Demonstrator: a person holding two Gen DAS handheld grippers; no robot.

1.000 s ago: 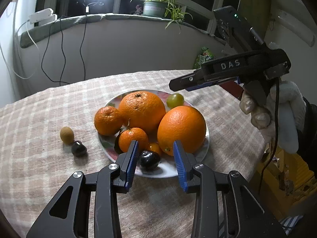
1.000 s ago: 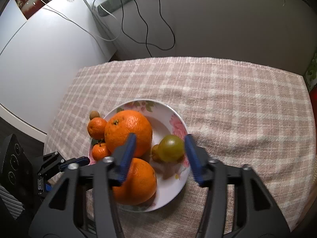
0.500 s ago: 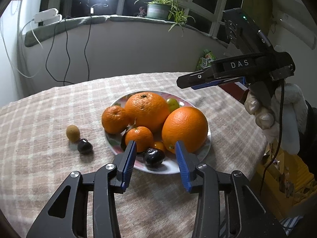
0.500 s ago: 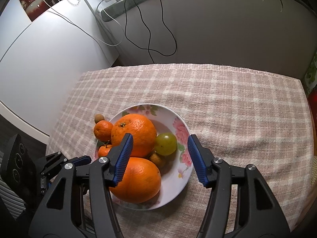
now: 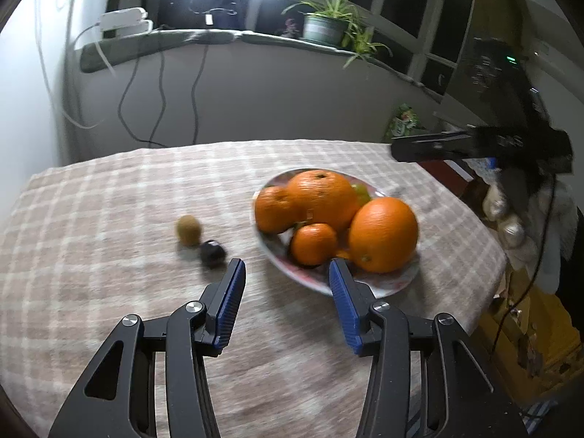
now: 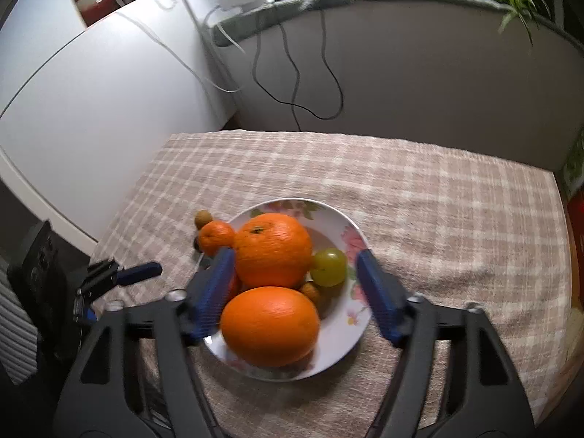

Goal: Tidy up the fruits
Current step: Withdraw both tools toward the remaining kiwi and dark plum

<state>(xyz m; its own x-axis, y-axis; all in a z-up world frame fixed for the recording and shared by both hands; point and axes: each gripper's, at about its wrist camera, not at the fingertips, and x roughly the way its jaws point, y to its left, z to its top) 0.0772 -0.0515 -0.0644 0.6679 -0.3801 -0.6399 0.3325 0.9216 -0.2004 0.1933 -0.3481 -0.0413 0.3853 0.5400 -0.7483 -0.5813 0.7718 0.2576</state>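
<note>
A floral plate (image 5: 314,280) (image 6: 341,231) on the checked tablecloth holds two big oranges (image 5: 382,233) (image 6: 270,325), two small mandarins (image 5: 313,244) (image 6: 215,237) and a green grape (image 6: 328,266). A small brown fruit (image 5: 188,230) and a dark fruit (image 5: 212,253) lie on the cloth left of the plate. My left gripper (image 5: 286,268) is open and empty above the cloth at the plate's near left rim. My right gripper (image 6: 292,259) is open and empty, raised above the plate; it shows in the left wrist view (image 5: 430,148) at the right.
The round table (image 5: 91,219) ends close behind the plate at the right. A low wall with hanging cables (image 5: 160,102) and a sill with a potted plant (image 5: 325,23) stand behind. A white cabinet (image 6: 91,116) stands left of the table.
My left gripper has drawn back and swung left, off the dark fruit in the plate's front. My right gripper has risen and pulled back from the green grape. Both stay open.
</note>
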